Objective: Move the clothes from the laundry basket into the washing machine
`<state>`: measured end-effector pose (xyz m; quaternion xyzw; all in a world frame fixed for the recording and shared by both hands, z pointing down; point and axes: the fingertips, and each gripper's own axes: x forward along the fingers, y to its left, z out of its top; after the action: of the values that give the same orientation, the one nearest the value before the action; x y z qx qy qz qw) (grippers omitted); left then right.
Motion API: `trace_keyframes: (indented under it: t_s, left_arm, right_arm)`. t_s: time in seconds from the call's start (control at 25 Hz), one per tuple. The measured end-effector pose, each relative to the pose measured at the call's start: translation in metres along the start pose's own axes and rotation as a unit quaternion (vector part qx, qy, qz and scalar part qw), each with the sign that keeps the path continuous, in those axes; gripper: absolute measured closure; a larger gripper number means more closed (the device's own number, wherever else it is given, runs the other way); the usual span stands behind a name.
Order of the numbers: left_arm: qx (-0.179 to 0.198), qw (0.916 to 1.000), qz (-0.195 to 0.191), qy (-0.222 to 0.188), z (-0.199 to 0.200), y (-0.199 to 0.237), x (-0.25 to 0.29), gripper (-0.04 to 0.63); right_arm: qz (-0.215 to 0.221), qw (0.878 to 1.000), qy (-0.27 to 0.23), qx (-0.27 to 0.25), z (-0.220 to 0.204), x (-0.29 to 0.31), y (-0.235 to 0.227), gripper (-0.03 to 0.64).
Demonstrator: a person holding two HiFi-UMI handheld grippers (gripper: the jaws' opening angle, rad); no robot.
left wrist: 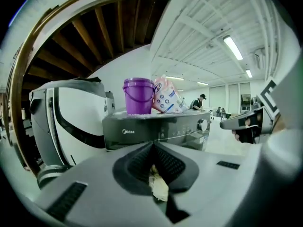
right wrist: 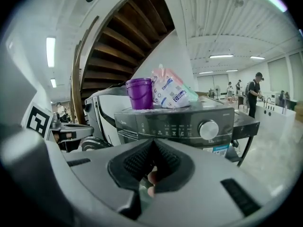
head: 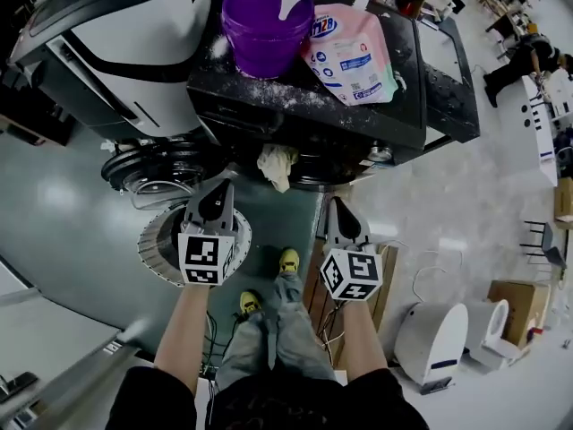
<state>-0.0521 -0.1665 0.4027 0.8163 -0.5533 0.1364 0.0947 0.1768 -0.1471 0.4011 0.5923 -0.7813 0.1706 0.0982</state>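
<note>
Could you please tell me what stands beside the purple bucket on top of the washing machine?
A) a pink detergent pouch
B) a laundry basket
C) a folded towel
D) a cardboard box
A: the head view shows a pink detergent pouch next to the purple bucket on top of the washing machine.

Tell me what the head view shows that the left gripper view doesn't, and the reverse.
Head view only: the person's shoes, the round basket under the left gripper, and a pale cloth hanging at the front of the washer. Left gripper view only: its jaws shut on a cream scrap, the washer's knob, ceiling lights. Both: washer, purple bucket, pouch, right gripper.
</note>
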Motion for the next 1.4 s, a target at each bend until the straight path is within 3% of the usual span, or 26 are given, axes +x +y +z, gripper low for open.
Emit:
trace_keyframes:
  t_s: [0.12, 0.56, 0.96, 1.4]
  left_arm:
    - [0.023, 0.9996, 0.004, -0.018, 0.025, 0.003, -0.033, 0.584]
    - [0.021, 0.9990, 0.023, -0.031, 0.068, 0.020, -0.141, 0.584]
    - [0.034, 0.9975, 0.024, -0.057, 0.120, 0.010, -0.176, 0.584]
    - [0.050, 0.9958, 0.036, -0.068, 0.146, -0.005, -0.211, 0.584]
  right_arm:
    - [0.002, 1.000, -0.005, -0.010, 0.014, -0.023, 0.014, 0.614]
    - [0.000, 0.999, -0.035, 0.007, 0.077, -0.106, 0.049, 0.614]
    - [0.002, 0.999, -0.049, 0.009, 0.107, -0.145, 0.041, 0.614]
    - [0.001, 0.997, -0.075, 0.008, 0.132, -0.182, 0.037, 0.614]
